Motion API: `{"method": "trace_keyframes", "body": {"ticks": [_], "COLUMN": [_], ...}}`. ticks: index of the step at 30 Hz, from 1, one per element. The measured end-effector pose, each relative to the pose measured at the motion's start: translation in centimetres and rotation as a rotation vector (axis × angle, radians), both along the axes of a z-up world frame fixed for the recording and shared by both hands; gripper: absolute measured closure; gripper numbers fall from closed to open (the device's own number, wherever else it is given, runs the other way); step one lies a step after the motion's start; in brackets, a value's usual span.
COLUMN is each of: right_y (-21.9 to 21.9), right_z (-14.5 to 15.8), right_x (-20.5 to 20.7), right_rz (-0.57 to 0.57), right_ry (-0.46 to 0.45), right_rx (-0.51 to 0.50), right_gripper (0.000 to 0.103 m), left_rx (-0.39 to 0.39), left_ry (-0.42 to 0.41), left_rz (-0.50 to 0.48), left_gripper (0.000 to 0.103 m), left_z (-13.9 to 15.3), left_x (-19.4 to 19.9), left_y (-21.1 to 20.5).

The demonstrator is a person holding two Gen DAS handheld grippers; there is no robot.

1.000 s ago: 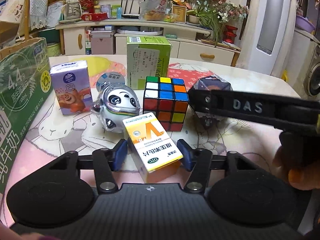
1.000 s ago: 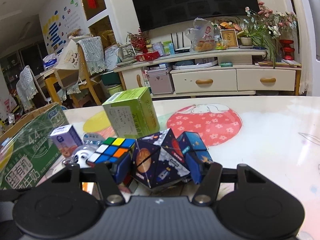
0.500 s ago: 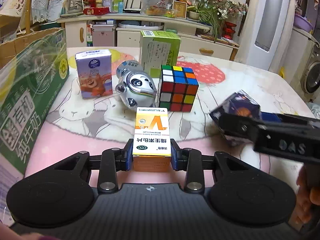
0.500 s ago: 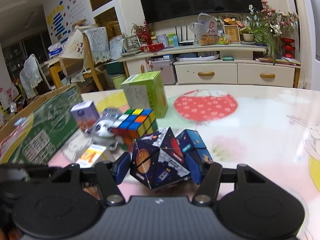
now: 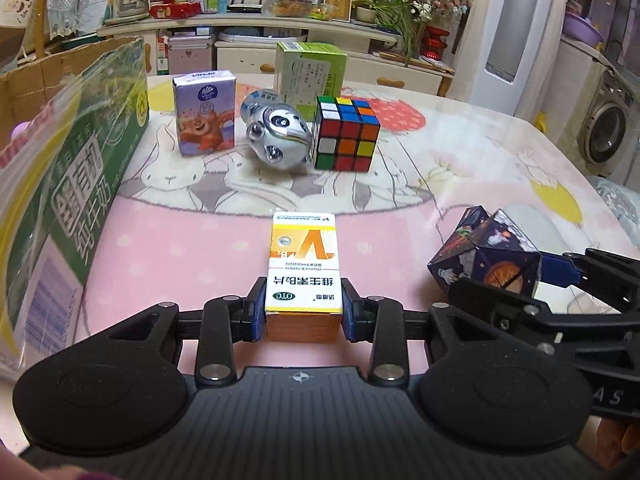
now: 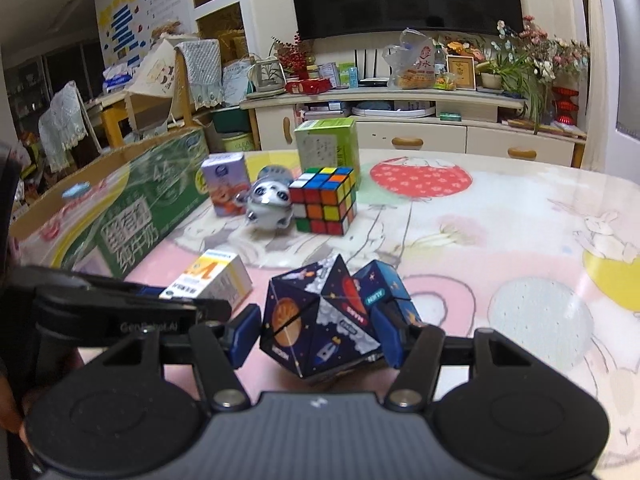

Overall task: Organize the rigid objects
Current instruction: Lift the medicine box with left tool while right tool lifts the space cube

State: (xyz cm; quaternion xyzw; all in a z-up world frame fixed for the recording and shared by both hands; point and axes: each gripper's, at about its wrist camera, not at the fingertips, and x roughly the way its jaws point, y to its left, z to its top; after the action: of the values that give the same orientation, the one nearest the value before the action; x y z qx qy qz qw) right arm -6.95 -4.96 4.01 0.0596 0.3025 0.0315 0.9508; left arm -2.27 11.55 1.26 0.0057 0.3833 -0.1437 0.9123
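Comparing with a second earlier, both held items were found drawn back from the cluster toward the near edge of the bench (image 5: 500, 168), so two pieces were judged lifted out for sorting, with four left standing.

Largest noted: a green printed carton (image 5: 80, 168) with a glossy film wrap, along the left edge. Behind the cluster, a green cardboard box (image 5: 310, 76), matte, upright. A purple tissue pack (image 5: 205, 114), soft-cornered. A Rubik's cube (image 5: 346, 134), hard plastic, square-edged, just beside a shiny rounded panda toy (image 5: 280, 140).

The right gripper (image 6: 320, 336) was seen grasping a faceted space-print puzzle (image 6: 320, 320), angular, glossy, its jaws clenched on either flank. The left gripper (image 5: 303, 312) was seen with jaws newly clamped on a yellow-and-white vitamin box (image 5: 303, 264), thin card, crisp edges, held near the puzzle.
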Motion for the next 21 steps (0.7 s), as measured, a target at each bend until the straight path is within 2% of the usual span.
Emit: {"method": "trace_keyframes", "body": {"ticks": [2,4,6,8,12,14,21], "right_y": [0.4,0.6,0.7,0.6,0.0,-0.2,-1.7], "right_z": [0.0,0.1,0.0,-0.3,-1.5,-1.7,-2.5], "right_x": [-0.7,-1.2,-1.5,-1.6,-0.5,-0.2,1.9], "right_rz": [-0.007,-0.014,-0.036,-0.037,-0.026,-0.023,0.001], "right_ry": [-0.003,-0.014,-0.026,-0.023,0.044,0.036,0.005], "right_rx": [-0.020,-0.053,-0.095,-0.119,-0.103,-0.102,-0.034], "right_gripper": [0.040,0.032,0.007,0.001,0.001,0.001,0.001], "left_rx": [-0.001,-0.003,-0.014,-0.018,-0.012,-0.013,0.009], "left_ry": [-0.002,-0.002,0.001,-0.001,-0.012,-0.015,-0.035], "left_rz": [-0.005,-0.012,-0.013,-0.014,-0.017,-0.020,-0.041], "left_gripper": [0.060,0.059,0.058,0.058,0.054,0.048,0.040], "left_z": [0.0,0.0,0.0,0.0,-0.1,-0.2,-0.3], "left_x": [-0.3,-0.4,-0.3,-0.1,0.2,0.4,0.7], "left_y": [0.2,0.4,0.6,0.7,0.6,0.5,0.1]}}
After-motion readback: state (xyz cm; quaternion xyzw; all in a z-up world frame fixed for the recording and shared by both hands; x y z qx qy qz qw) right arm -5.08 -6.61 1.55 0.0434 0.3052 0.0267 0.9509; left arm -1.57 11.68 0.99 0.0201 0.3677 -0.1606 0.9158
